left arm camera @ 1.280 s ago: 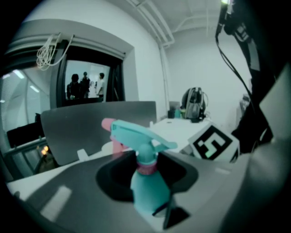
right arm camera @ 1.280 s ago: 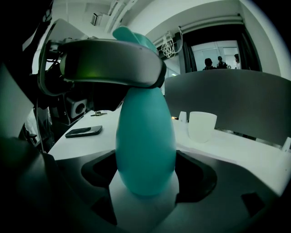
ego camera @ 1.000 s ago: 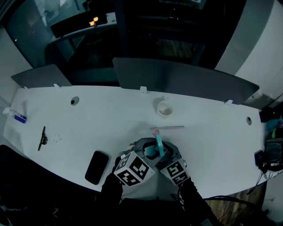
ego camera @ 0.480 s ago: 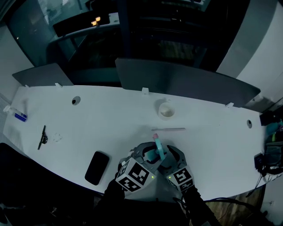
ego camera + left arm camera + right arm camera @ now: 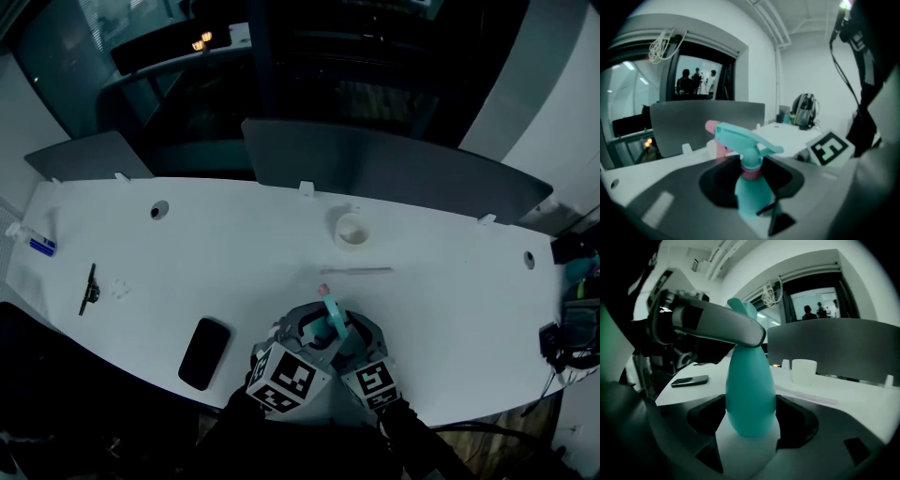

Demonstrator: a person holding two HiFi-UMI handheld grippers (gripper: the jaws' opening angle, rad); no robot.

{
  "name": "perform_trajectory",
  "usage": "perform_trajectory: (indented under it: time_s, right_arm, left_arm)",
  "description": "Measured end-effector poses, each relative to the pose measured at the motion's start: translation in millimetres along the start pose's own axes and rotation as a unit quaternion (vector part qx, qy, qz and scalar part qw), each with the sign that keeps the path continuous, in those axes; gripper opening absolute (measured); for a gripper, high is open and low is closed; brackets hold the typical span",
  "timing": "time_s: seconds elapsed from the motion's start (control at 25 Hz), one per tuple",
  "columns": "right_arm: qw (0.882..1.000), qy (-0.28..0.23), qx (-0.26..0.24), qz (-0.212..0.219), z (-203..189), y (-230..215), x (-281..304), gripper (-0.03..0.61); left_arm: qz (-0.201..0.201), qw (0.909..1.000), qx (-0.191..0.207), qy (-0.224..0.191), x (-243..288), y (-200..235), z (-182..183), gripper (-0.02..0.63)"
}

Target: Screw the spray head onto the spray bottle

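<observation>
- Spray bottle (image 5: 750,394): teal all over.
- Spray head (image 5: 740,138): teal, with a pink nozzle tip and a pink collar.
- Table (image 5: 225,248): white.
- Phone (image 5: 204,353): black.
- Cup (image 5: 351,230): white.
- Divider panel (image 5: 394,173): grey.
- Small item at the table's left edge (image 5: 39,247): white and blue.
- Left gripper (image 5: 315,325): grey jaws; its cube bears black-and-white square markers.
</observation>
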State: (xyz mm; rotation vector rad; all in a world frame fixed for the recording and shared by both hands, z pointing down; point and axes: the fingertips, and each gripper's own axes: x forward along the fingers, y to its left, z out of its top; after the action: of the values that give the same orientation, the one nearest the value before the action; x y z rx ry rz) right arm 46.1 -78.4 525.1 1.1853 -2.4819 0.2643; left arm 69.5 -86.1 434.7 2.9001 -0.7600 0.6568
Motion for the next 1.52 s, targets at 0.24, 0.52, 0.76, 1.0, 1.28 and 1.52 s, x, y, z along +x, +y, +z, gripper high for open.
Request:
perform_trajectory:
  time_s: [0.24, 0.52, 0.76, 1.0, 1.28, 1.52]
  right_arm:
    - [0.965, -0.006, -0.114, 0.237, -3.7, 15.6, -4.8, 0.344]
    - [0.991, 0.002, -0.014, 0.136, -4.6, 7.8, -13.6, 0.347]
    - [0.996, -0.034, 0.058, -0.051, 11.1, 4.0, -13.8, 0.345]
    - [0.999, -0.035, -0.003, -0.020, 11.0, 11.0, -10.1, 0.327]
    - [0.967, -0.037, -0.084, 0.237, 10.1, 22.9, -16.6, 0.325]
    - [0.979, 0.002, -0.031, 0.201, 6.1, 11.5, -17.6, 0.327]
  left_arm:
    - [-0.149, 0.9852, 0.081, 0.026, -12.0, -18.2, -6.9, 0.150]
    - [-0.108, 0.9934, 0.038, -0.007, -12.7, -10.5, -2.6, 0.150]
    - [0.040, 0.9985, -0.024, -0.028, -8.1, 4.3, 1.0, 0.150]
    - [0.057, 0.9973, -0.033, -0.031, -10.5, -3.2, -3.7, 0.150]
    - [-0.123, 0.9910, 0.052, 0.014, -16.2, -22.4, -11.1, 0.150]
    - [-0.066, 0.9975, 0.024, -0.009, -16.2, -12.8, -6.9, 0.150]
